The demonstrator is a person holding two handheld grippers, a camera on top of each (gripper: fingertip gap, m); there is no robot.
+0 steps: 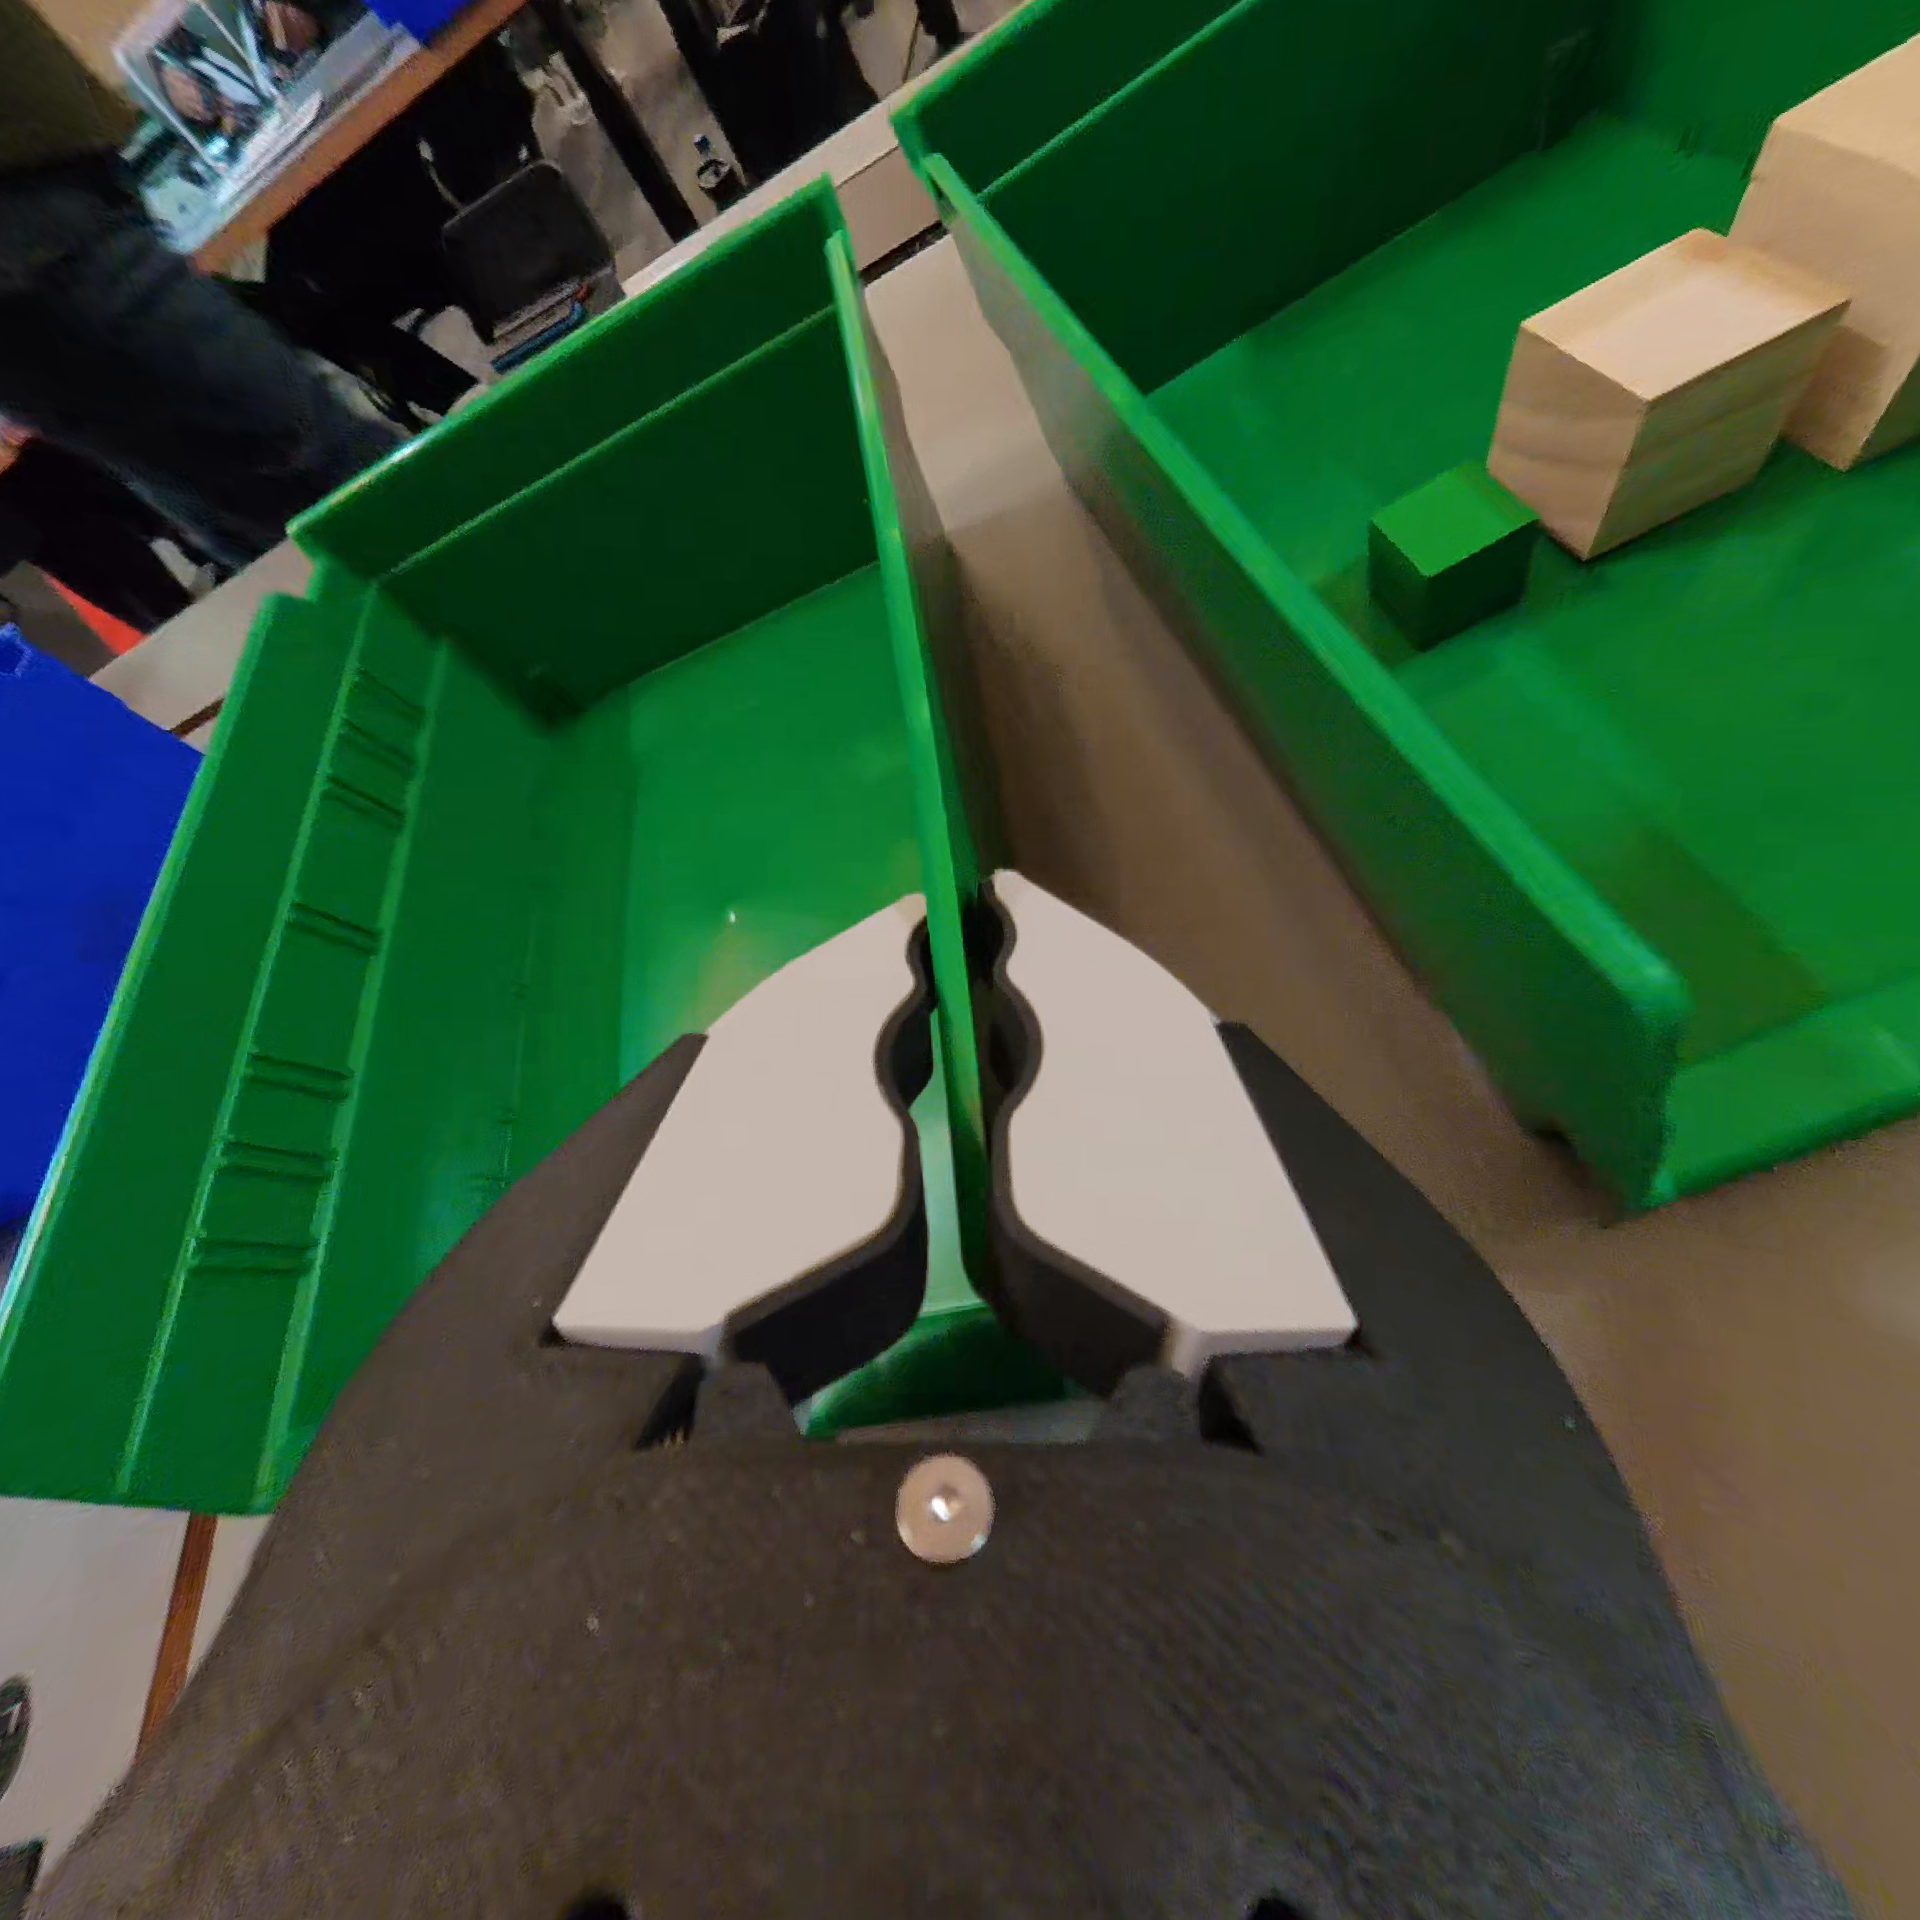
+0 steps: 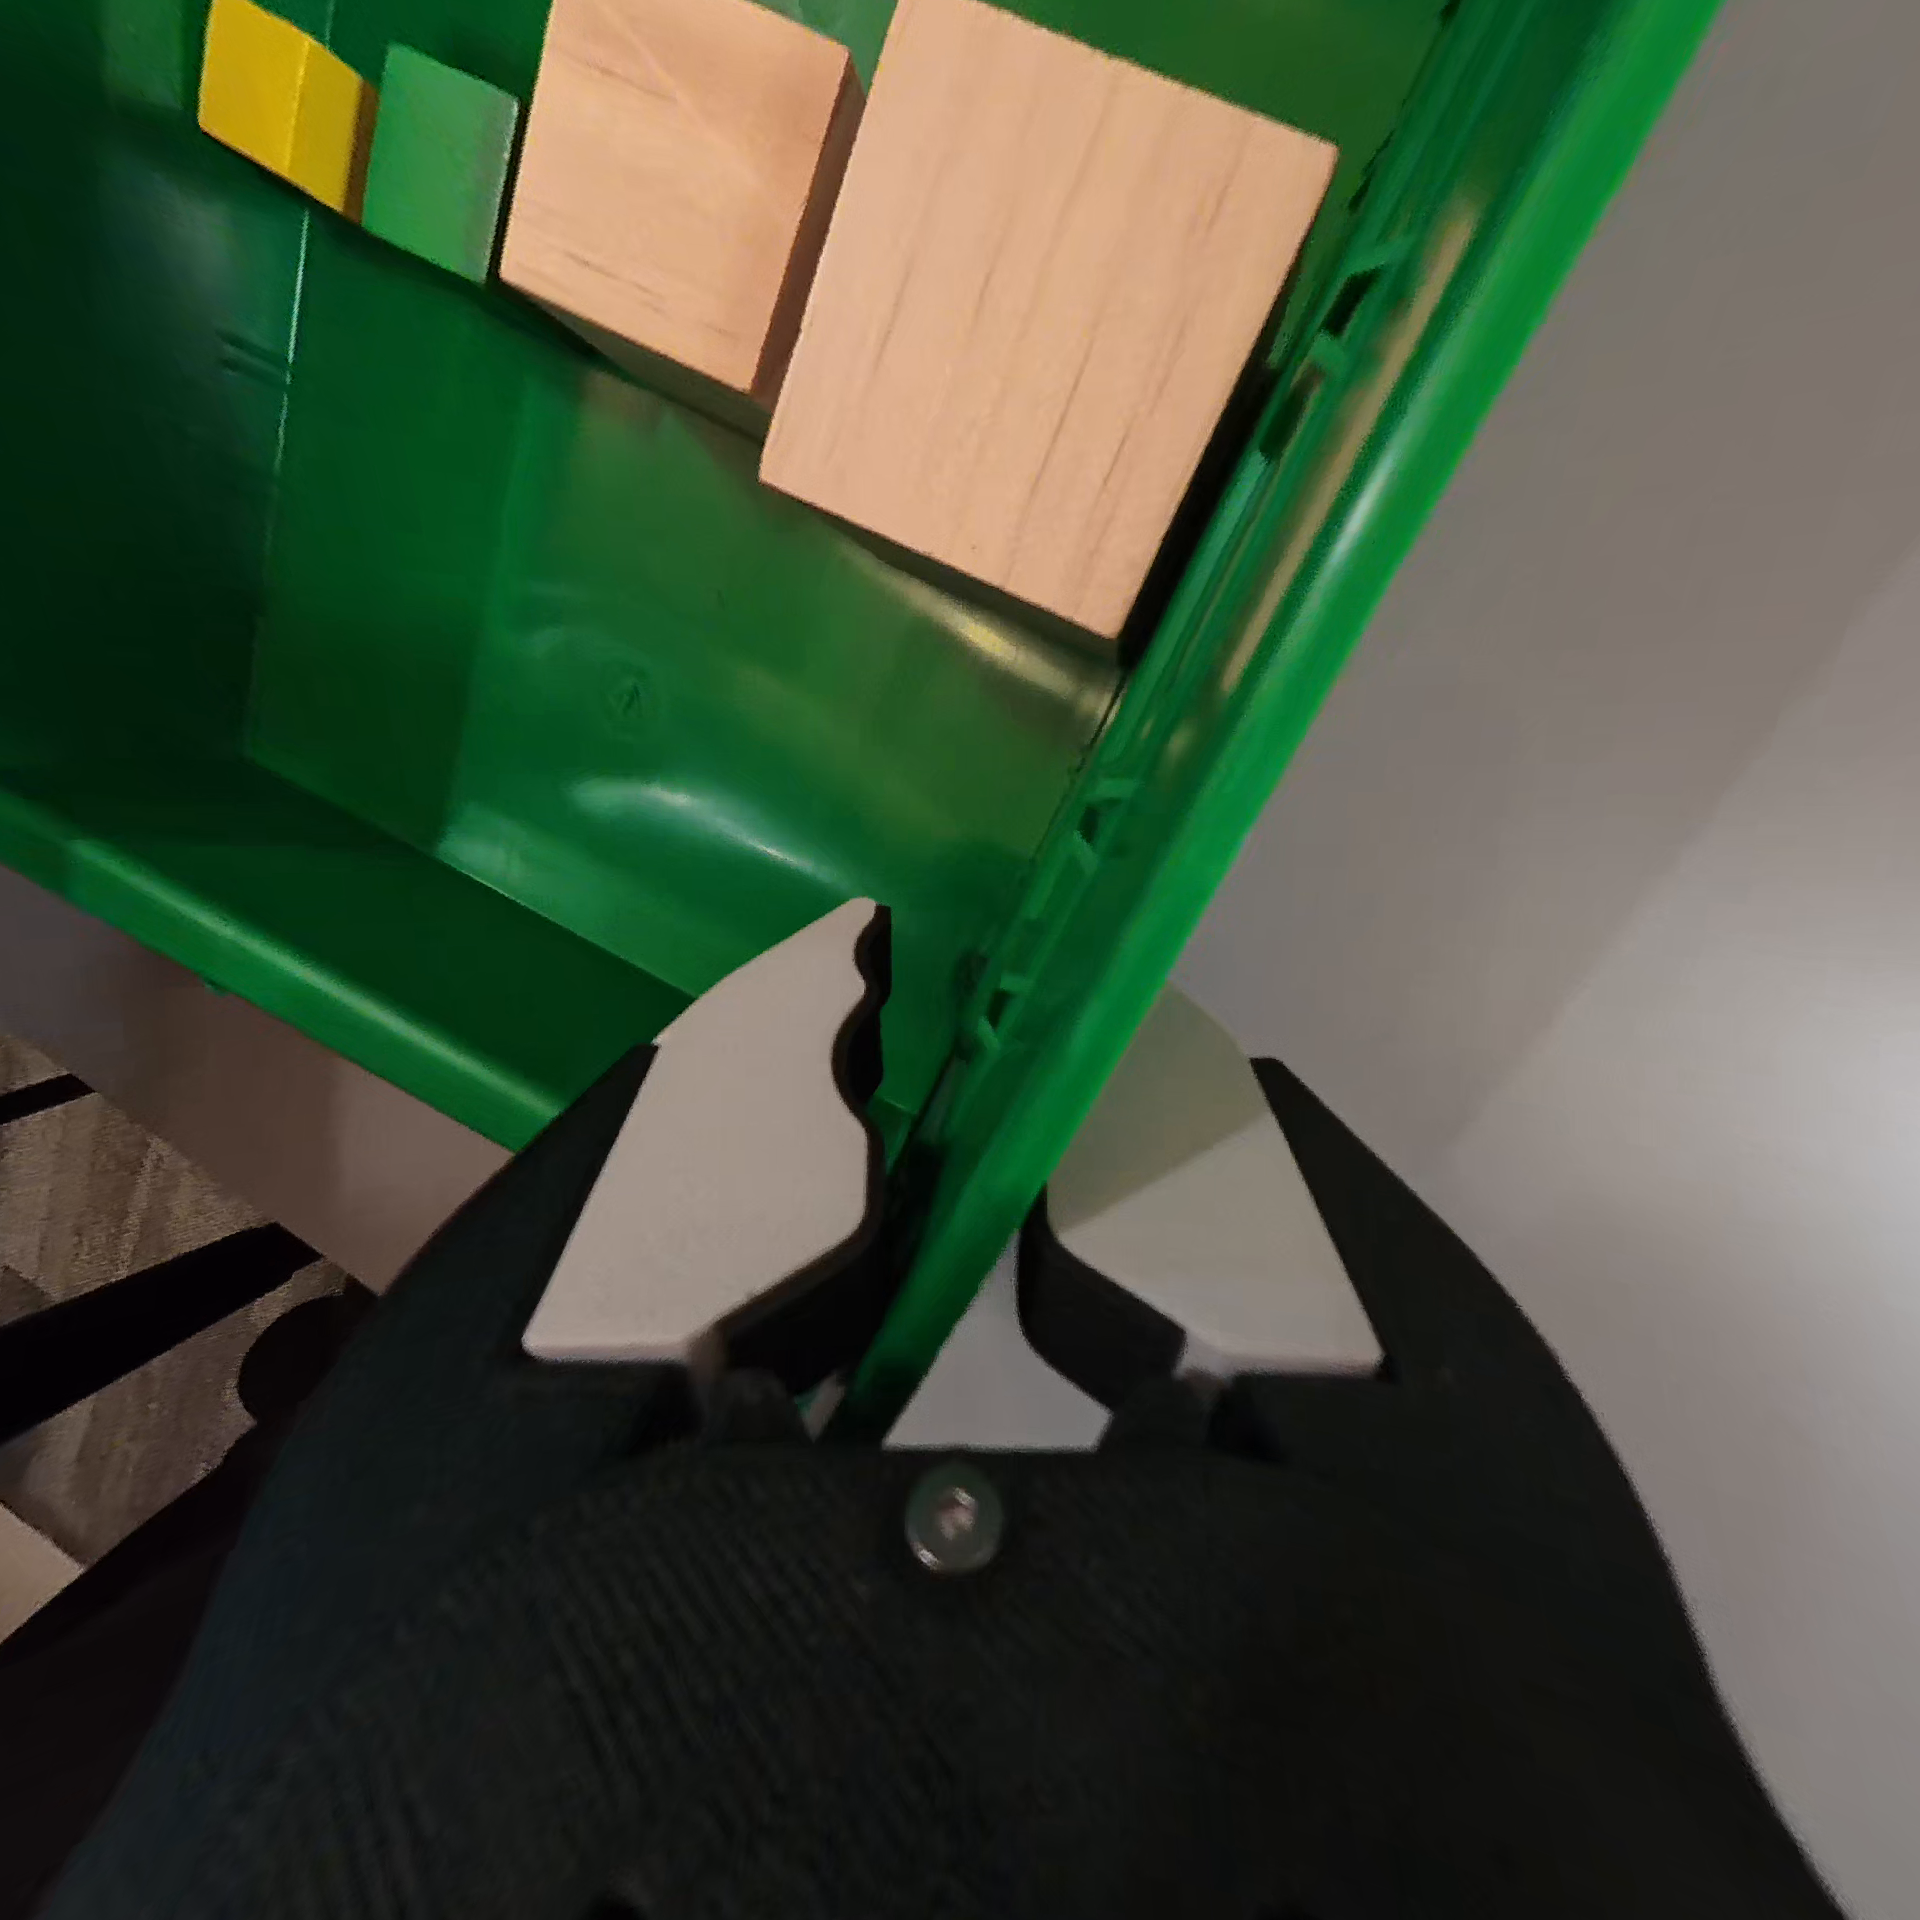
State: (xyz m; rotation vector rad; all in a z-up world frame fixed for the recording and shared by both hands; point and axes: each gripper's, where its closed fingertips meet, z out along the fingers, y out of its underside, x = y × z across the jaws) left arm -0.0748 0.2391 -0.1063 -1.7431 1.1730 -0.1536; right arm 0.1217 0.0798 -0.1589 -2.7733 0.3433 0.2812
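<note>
My left gripper (image 1: 961, 935) is shut on the thin right side wall of an empty green bin (image 1: 665, 582), one finger inside and one outside. A second green bin (image 1: 1351, 686) stands to its right across a strip of table; it holds two plain wooden blocks (image 1: 1652, 384) and a small green block (image 1: 1449, 556). My right gripper (image 2: 997, 987) is shut on the right side wall of that second bin (image 2: 1288, 790), which looks tilted. Inside it lie a large wooden block (image 2: 1039, 343), a smaller wooden block (image 2: 675, 197), a green block (image 2: 442, 166) and a yellow block (image 2: 281, 104).
A grey table top (image 1: 1122, 748) runs between the two bins. A blue bin (image 1: 73, 883) sits at the left edge. A person in dark clothes (image 1: 156, 343) and a wooden desk with clutter (image 1: 312, 114) are in the background. Carpet floor (image 2: 114, 1226) shows below the table edge.
</note>
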